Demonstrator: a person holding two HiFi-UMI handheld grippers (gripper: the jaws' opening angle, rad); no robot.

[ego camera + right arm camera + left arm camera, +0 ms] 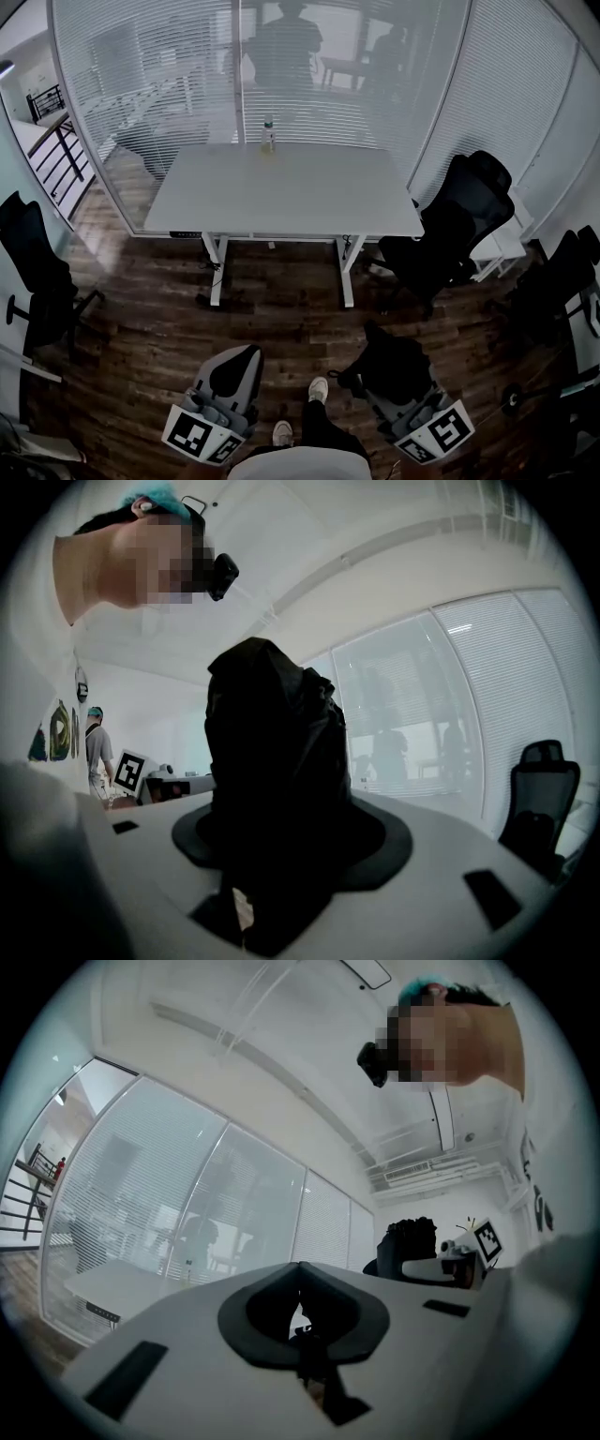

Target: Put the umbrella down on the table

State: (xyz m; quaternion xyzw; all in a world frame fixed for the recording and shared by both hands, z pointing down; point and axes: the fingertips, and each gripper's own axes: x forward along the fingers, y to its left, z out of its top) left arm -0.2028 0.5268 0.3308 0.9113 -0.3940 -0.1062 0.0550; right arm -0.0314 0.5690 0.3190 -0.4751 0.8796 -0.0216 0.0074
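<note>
A folded black umbrella (272,752) stands up between the jaws of my right gripper (277,832), which is shut on it. In the head view the umbrella (394,361) is a dark bundle at the lower right, held low over the wood floor, well short of the white table (281,192). My left gripper (234,370) is at the lower left, beside the person's shoes. In the left gripper view, that gripper (300,1283) has its white jaws closed together with nothing held.
A small bottle (268,136) stands at the table's far edge by the glass wall with blinds. One black office chair (450,225) sits at the table's right end, another (37,272) at the far left. A third chair (562,281) is at the right edge.
</note>
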